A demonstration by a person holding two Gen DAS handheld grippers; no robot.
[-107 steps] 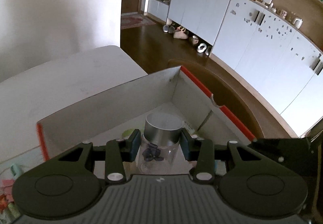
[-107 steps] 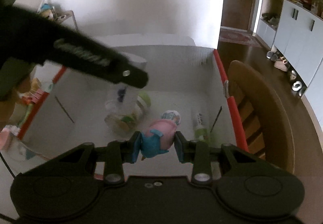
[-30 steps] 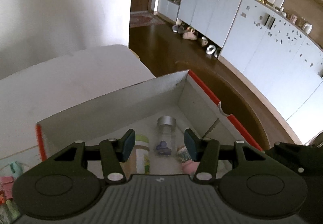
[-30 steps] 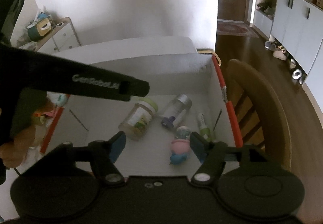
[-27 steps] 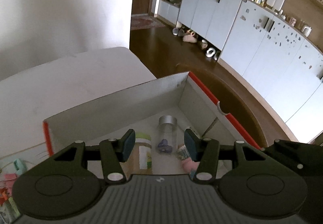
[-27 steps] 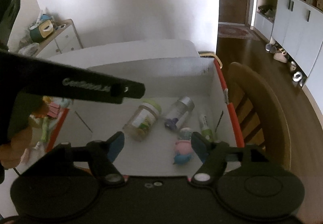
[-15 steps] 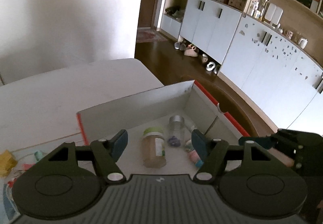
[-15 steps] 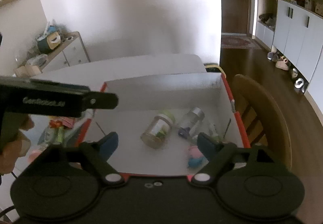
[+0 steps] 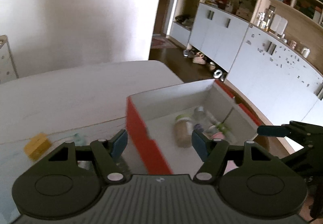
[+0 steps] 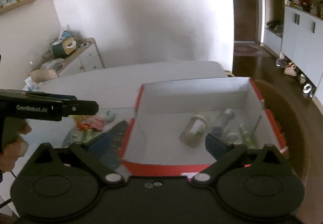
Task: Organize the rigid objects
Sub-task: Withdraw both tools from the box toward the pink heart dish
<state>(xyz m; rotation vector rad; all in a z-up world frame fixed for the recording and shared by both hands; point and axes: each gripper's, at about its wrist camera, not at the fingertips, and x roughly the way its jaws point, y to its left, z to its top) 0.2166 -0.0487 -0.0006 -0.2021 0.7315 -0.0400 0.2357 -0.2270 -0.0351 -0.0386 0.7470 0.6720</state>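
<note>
Both tools are up above the tabletop (image 9: 70,90), and each has its jaws spread wide with nothing between them. The left tool (image 9: 158,143) hangs over the near left wall of the red-edged box (image 9: 141,131), so one finger sits outside the box and the other over its white floor. The right tool (image 10: 159,143) is likewise straddling that same red wall (image 10: 129,133), its right finger over the box interior.

Inside the box, ahead of the right tool and a little to its right, lies a jar with a pale green lid (image 10: 193,129), on its side. Just right of it is a clear bottle with a silver cap (image 10: 224,119), also lying down, and beyond that a slim green-and-white tube (image 10: 245,135) near the far right wall. From the left tool the same jar (image 9: 182,131) lies just ahead of the right finger, the bottle (image 9: 200,115) beside it, and something small and pink (image 9: 218,135) next to them; the blur keeps me from saying what it is.

Outside the box, ahead and left of the right tool, a jumble of small colourful bits (image 10: 90,123) lies on the tabletop. A yellow block (image 9: 37,145) sits off to the left tool's left.
</note>
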